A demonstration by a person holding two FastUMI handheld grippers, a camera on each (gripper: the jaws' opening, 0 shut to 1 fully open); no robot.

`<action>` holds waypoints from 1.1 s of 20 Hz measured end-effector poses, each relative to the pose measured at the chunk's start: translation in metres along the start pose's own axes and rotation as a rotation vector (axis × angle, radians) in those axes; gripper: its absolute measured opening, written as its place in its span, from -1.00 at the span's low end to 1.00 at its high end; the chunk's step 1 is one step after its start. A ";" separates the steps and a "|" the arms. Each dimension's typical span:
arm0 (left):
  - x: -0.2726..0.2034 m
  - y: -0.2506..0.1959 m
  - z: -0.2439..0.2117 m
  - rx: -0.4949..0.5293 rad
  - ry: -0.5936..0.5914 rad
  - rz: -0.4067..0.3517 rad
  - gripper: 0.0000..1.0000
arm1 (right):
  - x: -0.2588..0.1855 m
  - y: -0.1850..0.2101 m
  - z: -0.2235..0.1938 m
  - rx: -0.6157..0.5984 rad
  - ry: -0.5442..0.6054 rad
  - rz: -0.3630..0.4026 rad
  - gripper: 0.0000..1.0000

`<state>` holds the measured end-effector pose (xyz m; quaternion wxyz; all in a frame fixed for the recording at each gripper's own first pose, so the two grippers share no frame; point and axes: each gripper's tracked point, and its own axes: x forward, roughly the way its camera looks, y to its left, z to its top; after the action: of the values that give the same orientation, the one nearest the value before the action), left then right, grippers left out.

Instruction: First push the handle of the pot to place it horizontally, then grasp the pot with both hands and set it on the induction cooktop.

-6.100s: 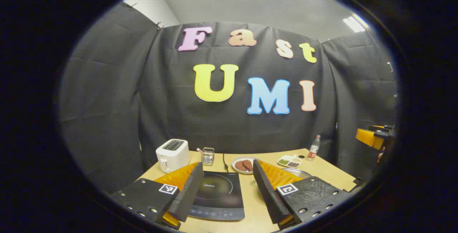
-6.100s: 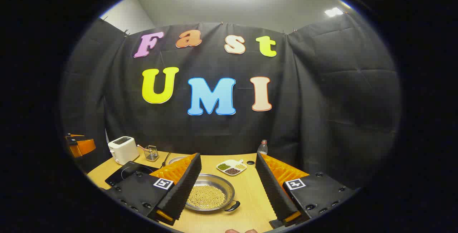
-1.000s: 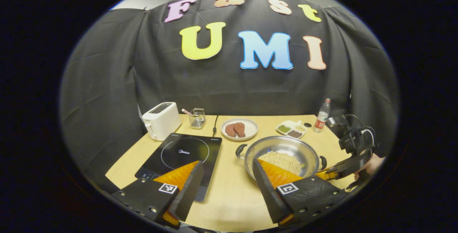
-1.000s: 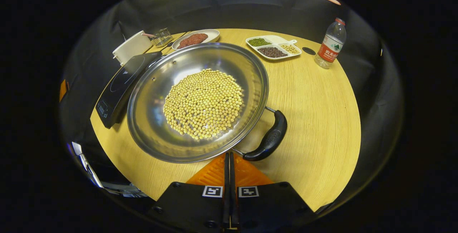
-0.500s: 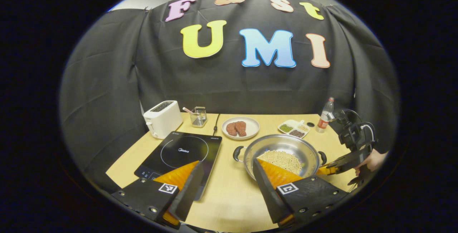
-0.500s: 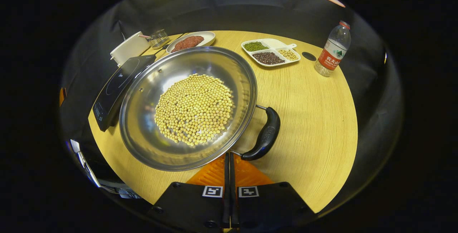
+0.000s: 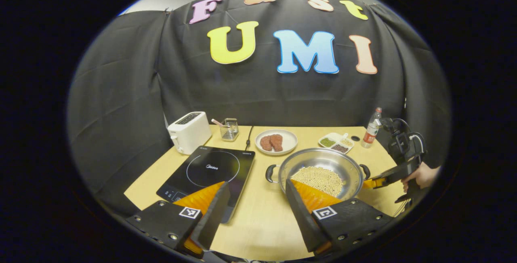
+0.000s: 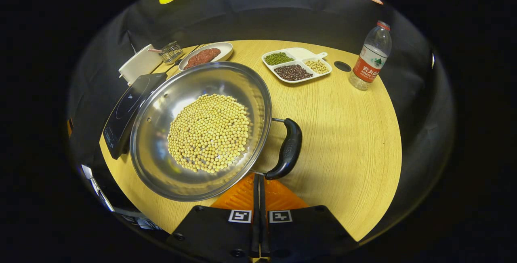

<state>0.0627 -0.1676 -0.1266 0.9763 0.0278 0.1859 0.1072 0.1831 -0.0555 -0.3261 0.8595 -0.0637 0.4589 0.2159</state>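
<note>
My left gripper (image 7: 254, 210) hovers with fingers spread wide, holding nothing, above the near table (image 7: 258, 230) edge between the cooktop (image 7: 210, 172) and the pot (image 8: 198, 129). My right gripper (image 8: 258, 182) is clenched, its tip at the pot's near handle (image 8: 287, 150). The pot sits on the table right of the cooktop, holding soybeans (image 8: 208, 131). A divided dish (image 8: 297, 65) beyond holds three kinds of beans.
</note>
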 end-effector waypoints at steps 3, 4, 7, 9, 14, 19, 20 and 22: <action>0.000 0.000 0.000 0.000 0.000 -0.023 0.65 | -0.007 -0.002 -0.001 0.002 -0.012 -0.017 -0.96; 0.000 0.001 0.003 -0.001 -0.006 -0.033 0.65 | -0.009 -0.002 -0.001 0.001 -0.018 -0.026 -0.96; 0.000 0.011 0.006 0.007 -0.026 -0.061 0.70 | -0.020 -0.003 0.001 0.009 -0.043 -0.070 -0.96; -0.001 0.021 0.007 0.012 -0.038 -0.078 0.70 | -0.030 0.002 0.003 0.033 -0.068 -0.090 -0.96; -0.006 0.057 0.002 -0.022 -0.048 -0.127 0.70 | -0.061 0.012 -0.004 0.105 -0.094 -0.165 -0.95; -0.011 0.082 0.001 -0.062 -0.054 -0.255 0.71 | -0.107 0.041 -0.008 0.200 -0.149 -0.182 -0.57; -0.010 0.083 -0.001 -0.076 -0.040 -0.296 0.65 | -0.116 0.046 -0.006 0.213 -0.171 -0.184 -0.33; -0.006 0.095 0.000 -0.089 -0.037 -0.328 0.70 | -0.133 0.060 -0.001 0.248 -0.222 -0.171 0.42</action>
<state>0.0383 -0.0763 -0.1153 0.9842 -0.0443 0.1652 -0.0461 0.0914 -0.0437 -0.2126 0.9213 0.0282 0.3772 0.0897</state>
